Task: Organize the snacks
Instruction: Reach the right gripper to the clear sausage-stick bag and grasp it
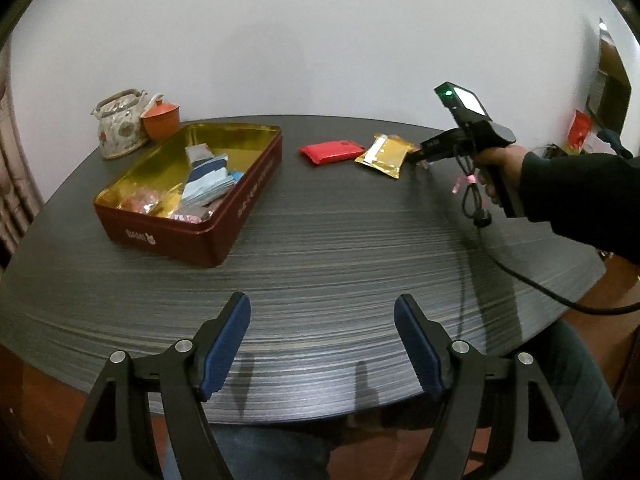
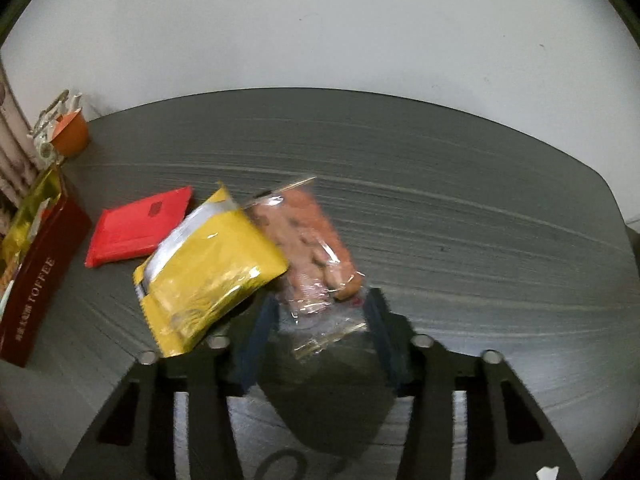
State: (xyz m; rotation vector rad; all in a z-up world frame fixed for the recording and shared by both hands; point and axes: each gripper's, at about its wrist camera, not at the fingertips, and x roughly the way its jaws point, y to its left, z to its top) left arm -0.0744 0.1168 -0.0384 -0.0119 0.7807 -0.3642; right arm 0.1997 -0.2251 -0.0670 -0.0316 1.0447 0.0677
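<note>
Pick-up step in hand. Right gripper [image 2: 320, 320] straddled clear bag [image 2: 316, 248] beside yellow packet [image 2: 208, 276]; pinch uncertain. Left gripper [image 1: 322, 344] spread, empty. Next: firm pinch, carry to tin [image 1: 224, 216] at ten o'clock.

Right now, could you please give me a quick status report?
Left tool open, empty. Right tool around clear snack bag's end; grip unclear. Yellow packet overlaps it. Tin unobstructed.

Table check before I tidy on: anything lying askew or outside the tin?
Yes. Three snack packs lie outside the toffee tin: a red packet, a yellow pouch overlapping a clear bag of brown snacks. The bag's end sits between the right tongs.
</note>
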